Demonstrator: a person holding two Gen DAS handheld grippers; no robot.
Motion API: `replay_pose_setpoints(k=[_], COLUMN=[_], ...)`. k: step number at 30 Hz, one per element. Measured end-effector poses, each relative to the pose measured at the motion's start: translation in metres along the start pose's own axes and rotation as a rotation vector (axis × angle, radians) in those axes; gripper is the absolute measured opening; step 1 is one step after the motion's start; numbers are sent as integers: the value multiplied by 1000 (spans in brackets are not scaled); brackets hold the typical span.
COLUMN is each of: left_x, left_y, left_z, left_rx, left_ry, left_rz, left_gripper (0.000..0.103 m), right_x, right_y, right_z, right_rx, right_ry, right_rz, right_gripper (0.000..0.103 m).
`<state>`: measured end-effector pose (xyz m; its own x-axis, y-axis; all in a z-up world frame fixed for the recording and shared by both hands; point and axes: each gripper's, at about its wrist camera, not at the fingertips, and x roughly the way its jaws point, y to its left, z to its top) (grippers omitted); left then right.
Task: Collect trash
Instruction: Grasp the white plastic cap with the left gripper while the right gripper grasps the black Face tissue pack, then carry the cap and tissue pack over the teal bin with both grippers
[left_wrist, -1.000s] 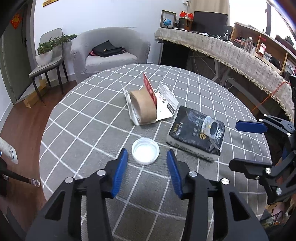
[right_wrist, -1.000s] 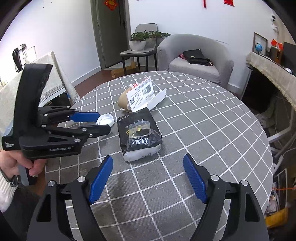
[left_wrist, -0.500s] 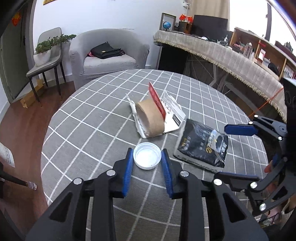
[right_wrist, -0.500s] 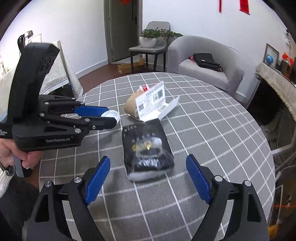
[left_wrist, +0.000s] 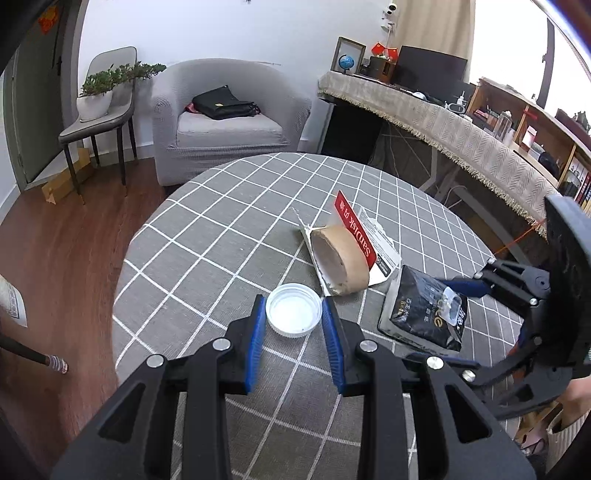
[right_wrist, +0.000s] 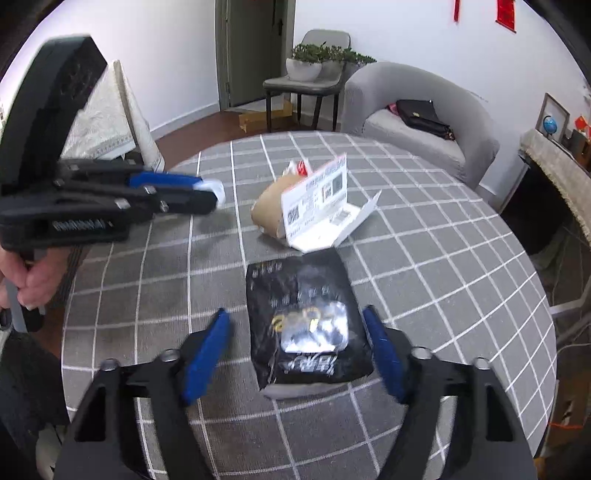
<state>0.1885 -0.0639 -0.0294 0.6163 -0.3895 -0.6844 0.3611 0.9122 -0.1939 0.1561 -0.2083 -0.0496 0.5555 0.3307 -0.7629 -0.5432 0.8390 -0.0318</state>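
Note:
A white plastic lid sits between the blue pads of my left gripper, which is shut on it just above the grey checked table. In the right wrist view that left gripper hovers at the left with the lid at its tips. A black foil packet lies flat between the pads of my right gripper. Its jaws are closing, with a gap still showing at the left pad. Behind the packet lie a brown tape roll and a torn red-and-white card package.
A grey armchair with a black bag stands beyond the table, with a chair bearing a potted plant to its left. A cloth-covered counter runs along the right. A person's hand grips the left tool.
My left gripper closed on the white lid and carried it a little off the table. My right gripper moved forward over the black packet and its jaws narrowed.

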Motion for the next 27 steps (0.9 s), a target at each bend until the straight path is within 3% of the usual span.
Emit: replay_pose_setpoints(k=[1, 6, 18, 27], left_x=[-1, -10, -52, -85], left_y=[0, -2, 2, 23], left_z=[-1, -10, -41, -56], left_rx=[1, 1, 6, -8], left_ry=[-1, 5, 0, -33], left_rz=[0, 3, 41, 97], left_gripper=[33, 33, 33, 33], right_x=[-1, -6, -24, -24], right_y=[0, 3, 42, 73], right_z=[0, -3, -5, 15], right_rx=[6, 44, 71, 63], right_ry=[-3, -10, -37, -55], right_rz=[-5, -3, 34, 77], right_gripper=[52, 49, 48, 48])
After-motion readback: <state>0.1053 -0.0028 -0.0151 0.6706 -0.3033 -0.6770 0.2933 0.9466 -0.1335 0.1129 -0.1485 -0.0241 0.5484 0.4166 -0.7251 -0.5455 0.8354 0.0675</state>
